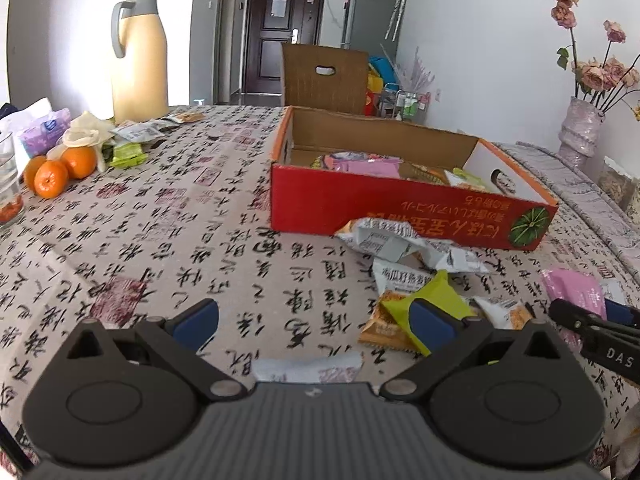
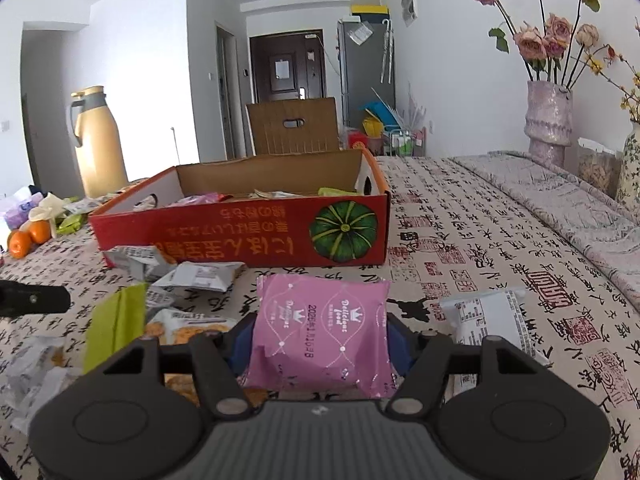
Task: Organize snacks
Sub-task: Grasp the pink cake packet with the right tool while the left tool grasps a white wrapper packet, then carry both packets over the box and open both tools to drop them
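Right claw (image 2: 320, 336) closed on pink snack packet (image 2: 323, 328); blue pads pressed against its two side edges, wrapper slightly crumpled at the near-left corner. Packet appears raised a little off the desk (image 2: 480, 240) cloth, though contact underneath cannot be confirmed. Long axis of packet running straight ahead along the claw's pointing line, toward the red cardboard box (image 2: 240, 232).

Box directly ahead of and just beyond the held packet, open top, near wall facing the claw, several packets already inside. Judged: carry forward and up over the near wall, then release inside. Rim higher than the packet at present, so lift needed first.

Left claw (image 1: 316, 320) spread wide, nothing between the pads, hovering low over bare cloth. Right-hand pad just beside a loose heap: green packet (image 1: 438, 290), orange packet (image 1: 382, 326), white crumpled wrappers (image 1: 384, 236) near the box front. Heap lying ahead-right of the left claw, between it and the box.

White packet (image 2: 488, 320) on the cloth just right of the right claw.

Nearer hand for the pink packet: right, already gripping. Nearer hand for the heap: left.

Risk, judged: thin wrapper may slip under edge-only pinch.
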Action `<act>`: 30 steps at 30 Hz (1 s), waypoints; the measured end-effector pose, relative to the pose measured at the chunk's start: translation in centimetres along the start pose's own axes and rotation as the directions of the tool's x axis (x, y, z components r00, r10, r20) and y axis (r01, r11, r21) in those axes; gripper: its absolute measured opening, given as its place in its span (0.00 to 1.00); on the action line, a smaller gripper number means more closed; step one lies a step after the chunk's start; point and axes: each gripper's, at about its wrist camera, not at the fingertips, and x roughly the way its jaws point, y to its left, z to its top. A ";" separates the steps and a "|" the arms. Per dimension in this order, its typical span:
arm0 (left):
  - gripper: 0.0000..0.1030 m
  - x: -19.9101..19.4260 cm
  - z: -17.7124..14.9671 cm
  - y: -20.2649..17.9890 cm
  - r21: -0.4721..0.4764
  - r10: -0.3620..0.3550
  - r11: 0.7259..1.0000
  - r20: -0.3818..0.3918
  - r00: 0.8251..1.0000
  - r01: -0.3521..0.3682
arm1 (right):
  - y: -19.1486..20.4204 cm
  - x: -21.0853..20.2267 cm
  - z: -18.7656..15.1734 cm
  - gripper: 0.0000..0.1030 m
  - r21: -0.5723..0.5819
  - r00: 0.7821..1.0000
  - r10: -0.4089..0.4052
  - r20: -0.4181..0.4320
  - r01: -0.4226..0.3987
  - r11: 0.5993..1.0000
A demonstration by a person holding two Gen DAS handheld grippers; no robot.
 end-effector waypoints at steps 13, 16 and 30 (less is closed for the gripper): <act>0.94 -0.9 -2.9 0.7 0.007 0.070 0.998 -0.064 0.995 -0.070 | 0.2 -2.0 -1.4 0.63 0.008 1.000 0.013 0.010 -0.013 1.000; 0.86 -0.8 -3.2 1.0 0.002 0.068 0.998 -0.081 0.994 -0.068 | 0.3 -2.4 -1.8 0.63 0.008 1.000 0.010 0.010 -0.011 1.000; 0.43 -1.3 -4.0 -0.2 0.063 0.071 0.996 -0.061 0.996 -0.067 | 0.6 -3.3 -2.2 0.64 -0.001 1.000 0.004 0.009 -0.004 1.000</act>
